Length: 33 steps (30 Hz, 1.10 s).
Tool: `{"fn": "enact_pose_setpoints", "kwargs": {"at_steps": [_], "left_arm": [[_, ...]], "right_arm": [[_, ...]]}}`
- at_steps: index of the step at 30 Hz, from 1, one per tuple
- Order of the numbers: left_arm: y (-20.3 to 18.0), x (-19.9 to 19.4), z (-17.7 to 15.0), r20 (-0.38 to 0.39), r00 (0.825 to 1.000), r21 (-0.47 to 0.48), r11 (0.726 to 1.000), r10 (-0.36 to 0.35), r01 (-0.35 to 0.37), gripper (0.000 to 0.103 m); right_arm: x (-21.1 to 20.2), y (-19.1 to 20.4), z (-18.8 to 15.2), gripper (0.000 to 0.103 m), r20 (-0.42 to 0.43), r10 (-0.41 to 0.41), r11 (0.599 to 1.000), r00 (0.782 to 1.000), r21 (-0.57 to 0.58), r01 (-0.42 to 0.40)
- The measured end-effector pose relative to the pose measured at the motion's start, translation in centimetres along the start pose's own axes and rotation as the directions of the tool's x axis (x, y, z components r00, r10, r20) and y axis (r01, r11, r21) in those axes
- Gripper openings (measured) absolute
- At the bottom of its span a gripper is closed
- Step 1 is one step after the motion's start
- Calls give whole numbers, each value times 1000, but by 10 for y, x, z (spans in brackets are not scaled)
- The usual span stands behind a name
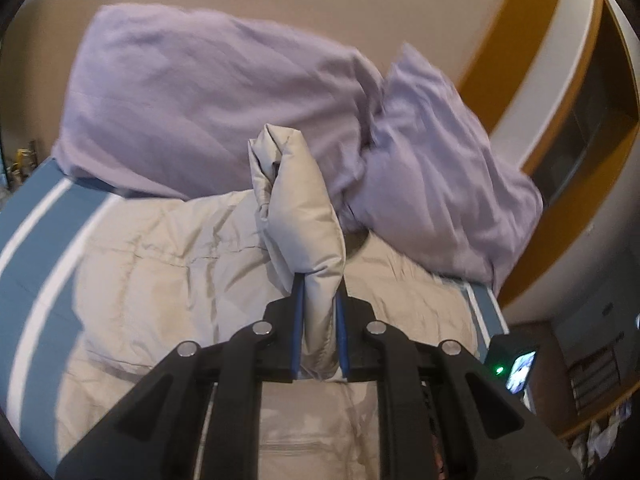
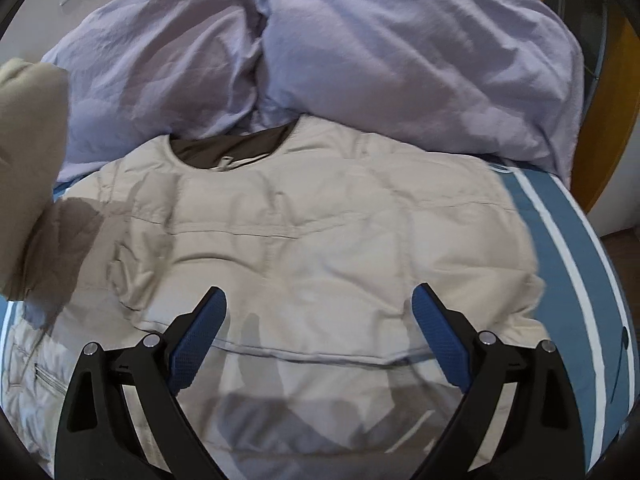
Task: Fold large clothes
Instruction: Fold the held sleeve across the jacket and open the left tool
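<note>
1. The beige padded jacket (image 2: 304,240) lies spread on the bed (image 2: 568,248), on a blue sheet with white stripes, its collar (image 2: 236,146) towards the lilac duvet (image 2: 360,52) bunched at the head end

2. The left tool (image 1: 320,332) is pressed together on a sleeve (image 1: 300,208) of the jacket; the puffy cuff end stands up beyond its blue pads (image 1: 298,320), above the jacket body (image 1: 160,264). In the right wrist view the same lifted sleeve hangs at the left edge

3. The right tool (image 2: 320,340) is spread wide and pinches nothing; it hovers over the lower middle of the jacket, and whether it touches the fabric cannot be told

4. Judged stage: an early fold, the sleeve being carried across the chest, with the body not yet folded

5. Risks from here
   - The slick, thick padding could slide out of the left tool's narrow bite, dropping the sleeve short of where it belongs
   - Pulling the sleeve across could drag the shoulder and rumple the flat body, since nothing pins it down; the right tool is best placed to hold it
   - The sleeve is springy and may bounce back once released, leaving a loose fold
   - The collar lies right against the duvet, so a high sweep could snag that bedding
</note>
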State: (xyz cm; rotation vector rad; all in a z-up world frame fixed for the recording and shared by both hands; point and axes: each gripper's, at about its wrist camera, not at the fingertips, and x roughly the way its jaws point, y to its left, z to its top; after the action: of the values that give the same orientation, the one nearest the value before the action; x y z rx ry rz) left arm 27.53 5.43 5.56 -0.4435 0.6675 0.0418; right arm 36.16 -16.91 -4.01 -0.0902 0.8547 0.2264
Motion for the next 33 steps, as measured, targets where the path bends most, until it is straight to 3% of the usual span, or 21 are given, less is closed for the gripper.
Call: {"fn": "enact_pose_setpoints", "kwargs": {"at_steps": [6, 12, 15, 19, 22, 28, 33], "left_arm": [[-21, 48, -25, -105, 994, 51, 999, 22, -17, 14], [-22, 87, -54, -210, 977, 53, 998, 31, -21, 15], [-25, 89, -59, -211, 977, 69, 997, 32, -17, 17], [-25, 81, -58, -218, 976, 35, 999, -28, 36, 37], [-26, 70, -58, -196, 980, 49, 998, -24, 35, 50], [-6, 55, -56, -176, 984, 49, 999, 27, -19, 50], [18, 45, -54, -143, 980, 84, 988, 141, -129, 50]], "right_arm": [[-2, -15, 0, 96, 27, -16, 1000, 1000, 5, 16], [-3, -23, -3, 96, 35, -20, 1000, 999, 22, 20], [-4, -23, -4, 96, 37, -25, 999, 999, 21, 25], [-8, -24, -6, 96, 38, -29, 999, 999, 29, 28], [-12, -25, -7, 96, 44, -32, 999, 999, 40, 31], [-23, -22, -7, 96, 61, 2, 999, 998, 54, -5], [-33, 0, -3, 96, 81, 70, 997, 994, 24, -73]]}}
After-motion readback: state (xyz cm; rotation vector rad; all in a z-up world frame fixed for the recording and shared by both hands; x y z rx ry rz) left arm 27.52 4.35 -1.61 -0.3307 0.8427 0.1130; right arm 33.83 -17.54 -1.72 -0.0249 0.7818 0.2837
